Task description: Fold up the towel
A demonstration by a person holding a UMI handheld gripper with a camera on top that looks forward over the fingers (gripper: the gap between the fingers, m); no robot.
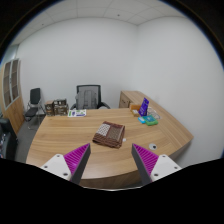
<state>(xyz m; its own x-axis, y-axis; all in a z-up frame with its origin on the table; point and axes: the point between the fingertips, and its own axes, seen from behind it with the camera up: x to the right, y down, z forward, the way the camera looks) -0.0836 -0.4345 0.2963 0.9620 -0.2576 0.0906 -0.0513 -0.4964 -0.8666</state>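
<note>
**A:** Where does the towel sit, and why would it be there?

**B:** The towel [109, 133] lies on the wooden desk [60, 145], roughly at its middle and just ahead of the tool [110, 160]. It looks brownish and bunched or loosely folded into a small heap. Lying out in the open part of the desk, it probably leaves room for spreading and folding.

**A:** And the tool itself?

**B:** Its two fingers stand wide apart, holding nothing, with the purple pads [76, 157] facing inward. The towel is beyond the tips, not between them. The tool appears raised above the near edge of the desk and aimed at the towel, which suits an approach before any grasp.

**A:** What else is around?

**B:** Farther right on the desk stands a purple object [144, 106] with something teal [149, 119] beside it; what they are cannot be told. At the far left end there is some clutter [56, 106]. Behind the desk a black office chair [89, 97] faces in, another chair [36, 100] stands at the left, and a low wooden cabinet [130, 99] sits against the wall.

**A:** Anything blocking the way?

**B:** Nothing lies between the tool and the towel. The purple and teal things are well apart from it, so they seem unlikely to interfere.
</note>
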